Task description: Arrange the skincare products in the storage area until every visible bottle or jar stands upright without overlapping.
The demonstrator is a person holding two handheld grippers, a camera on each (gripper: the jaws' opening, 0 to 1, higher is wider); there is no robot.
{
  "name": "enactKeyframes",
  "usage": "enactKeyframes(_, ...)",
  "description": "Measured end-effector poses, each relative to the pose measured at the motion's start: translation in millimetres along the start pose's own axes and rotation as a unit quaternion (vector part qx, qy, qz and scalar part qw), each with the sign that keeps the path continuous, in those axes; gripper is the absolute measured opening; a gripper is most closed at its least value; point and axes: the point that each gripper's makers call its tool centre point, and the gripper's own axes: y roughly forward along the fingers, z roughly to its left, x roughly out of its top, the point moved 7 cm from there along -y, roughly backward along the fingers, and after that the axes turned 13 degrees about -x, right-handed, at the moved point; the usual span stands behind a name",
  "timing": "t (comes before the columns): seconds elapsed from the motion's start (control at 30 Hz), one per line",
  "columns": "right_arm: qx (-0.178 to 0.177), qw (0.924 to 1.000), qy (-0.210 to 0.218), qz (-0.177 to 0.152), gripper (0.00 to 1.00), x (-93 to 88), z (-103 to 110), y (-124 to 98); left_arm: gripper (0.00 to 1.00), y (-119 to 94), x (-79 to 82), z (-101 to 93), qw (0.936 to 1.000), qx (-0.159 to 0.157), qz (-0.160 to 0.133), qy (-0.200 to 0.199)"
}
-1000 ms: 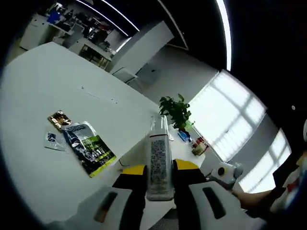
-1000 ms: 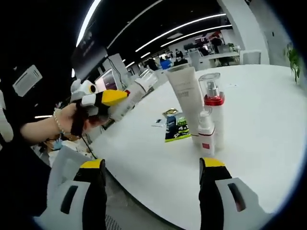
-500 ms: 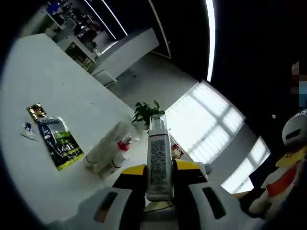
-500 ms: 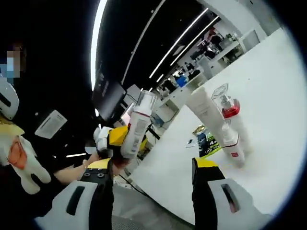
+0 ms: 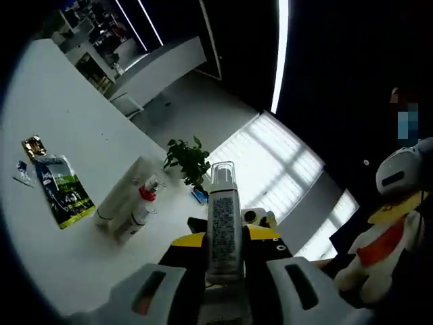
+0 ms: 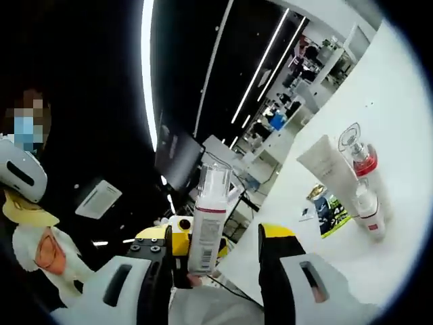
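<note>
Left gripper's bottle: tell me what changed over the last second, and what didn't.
The left gripper still clamps the white bottle, but has carried it toward the right gripper, so it now stands just off that gripper's open jaws. The tube and two pump bottles stayed upright on the table; the sachets stayed flat.

The left gripper [image 5: 224, 254] is clamped on a white pump bottle [image 5: 223, 230] with a clear cap, held above the white counter [image 5: 61, 250]. Far left lie a green sachet [image 5: 63, 196] and a gold packet [image 5: 32, 145]. A white tube [image 5: 125, 193] and red-collared bottle [image 5: 141, 206] stand together near a potted plant [image 5: 188, 159].
</note>
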Motion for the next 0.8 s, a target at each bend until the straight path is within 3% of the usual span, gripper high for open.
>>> enactKeyframes(0.3,0.021,0.9992,0.033,0.001,0.26,-3.4,6.4,4.0,0.23,6.1,-4.3,-0.3,0.9998,-0.014,0.016,0.002)
enactKeyframes(0.57,0.03,0.9991,0.024,0.018,0.24,-5.2,7.0,6.9,0.23,2.4,-6.4,0.6,0.9997,-0.012,0.019,-0.003)
enactKeyframes(0.67,0.04,0.999,-0.014,0.016,0.21,-8.3,7.4,6.6,0.23,-0.4,-10.2,2.3,0.9996,-0.009,0.024,-0.008)
enactKeyframes(0.8,0.046,0.9985,-0.026,0.017,0.2,-10.8,8.9,2.9,0.23,-1.8,-13.7,0.5,0.9994,-0.013,0.03,-0.009)
